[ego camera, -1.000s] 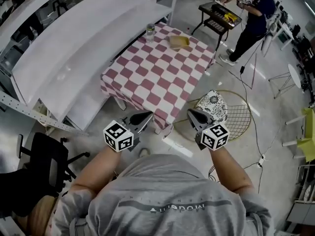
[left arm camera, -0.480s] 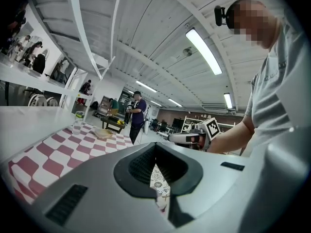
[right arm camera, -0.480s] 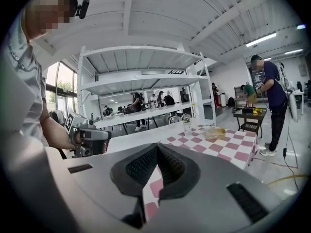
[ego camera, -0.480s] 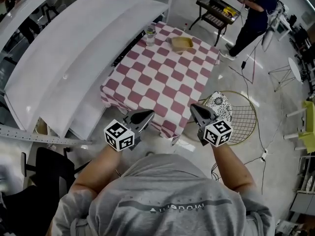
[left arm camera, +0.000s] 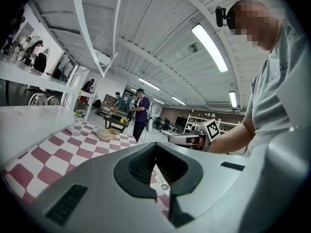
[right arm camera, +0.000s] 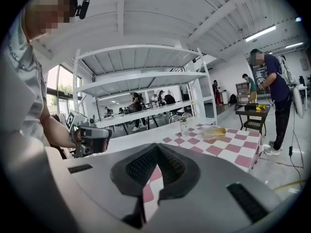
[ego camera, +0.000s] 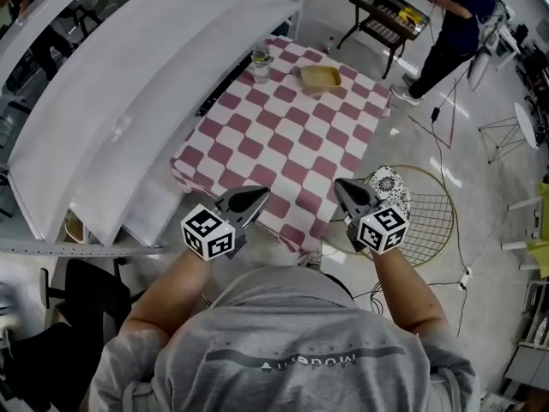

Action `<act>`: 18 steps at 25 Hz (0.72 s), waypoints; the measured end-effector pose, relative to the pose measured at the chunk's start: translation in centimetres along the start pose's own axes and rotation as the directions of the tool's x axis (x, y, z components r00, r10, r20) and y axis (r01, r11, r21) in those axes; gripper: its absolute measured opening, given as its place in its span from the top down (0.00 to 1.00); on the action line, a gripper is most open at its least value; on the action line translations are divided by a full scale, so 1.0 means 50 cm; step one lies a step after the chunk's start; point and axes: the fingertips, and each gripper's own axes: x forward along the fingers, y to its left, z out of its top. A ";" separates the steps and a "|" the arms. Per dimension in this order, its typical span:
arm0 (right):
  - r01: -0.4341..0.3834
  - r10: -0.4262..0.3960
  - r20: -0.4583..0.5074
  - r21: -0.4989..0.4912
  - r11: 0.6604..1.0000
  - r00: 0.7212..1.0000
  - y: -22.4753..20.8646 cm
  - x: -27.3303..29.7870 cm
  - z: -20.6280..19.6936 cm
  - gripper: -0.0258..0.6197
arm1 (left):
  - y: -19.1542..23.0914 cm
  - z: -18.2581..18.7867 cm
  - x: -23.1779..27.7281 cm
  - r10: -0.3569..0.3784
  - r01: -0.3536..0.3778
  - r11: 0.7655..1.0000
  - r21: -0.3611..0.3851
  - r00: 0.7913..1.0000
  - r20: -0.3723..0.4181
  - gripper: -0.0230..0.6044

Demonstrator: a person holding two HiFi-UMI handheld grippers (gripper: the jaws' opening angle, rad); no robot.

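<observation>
1. Table [ego camera: 283, 136]: rectangular, covered by a pink-and-white checked cloth that hangs over its edges; stands with one long side next to white shelving [ego camera: 129, 101].
2. Clear bottle [ego camera: 262, 58]: upright on the table's far corner, on the shelving side.
3. Shallow tan tray [ego camera: 320, 78]: flat on the far end, near the bottle but apart from it.

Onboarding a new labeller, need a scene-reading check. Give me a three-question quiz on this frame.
1. True or false: the left hand-held gripper holds the bottle.
2. What else lies on the checked table with the bottle? A) tan tray B) mug C) book
3. Fill in: the jaws of the right hand-held gripper are ____, with nothing between them.
Key: 1 false; 2 A; 3 shut.
</observation>
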 end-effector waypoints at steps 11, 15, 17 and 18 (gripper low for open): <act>-0.185 0.185 -0.019 -0.025 0.982 0.983 -0.210 0.129 0.055 0.92 | 0.113 0.021 0.188 0.188 -0.187 0.977 -0.104 0.982 -0.003 0.94; -0.241 0.239 -0.036 -0.052 0.969 0.970 -0.266 0.169 0.063 0.92 | 0.167 0.023 0.259 0.249 -0.247 0.957 -0.155 0.969 -0.009 0.94; -0.252 0.250 -0.041 -0.059 0.966 0.967 -0.291 0.190 0.066 0.92 | 0.188 0.022 0.288 0.260 -0.261 0.953 -0.152 0.965 -0.022 0.94; -0.255 0.253 -0.044 -0.058 0.965 0.967 -0.300 0.200 0.066 0.92 | 0.197 0.021 0.298 0.263 -0.264 0.952 -0.153 0.965 -0.028 0.94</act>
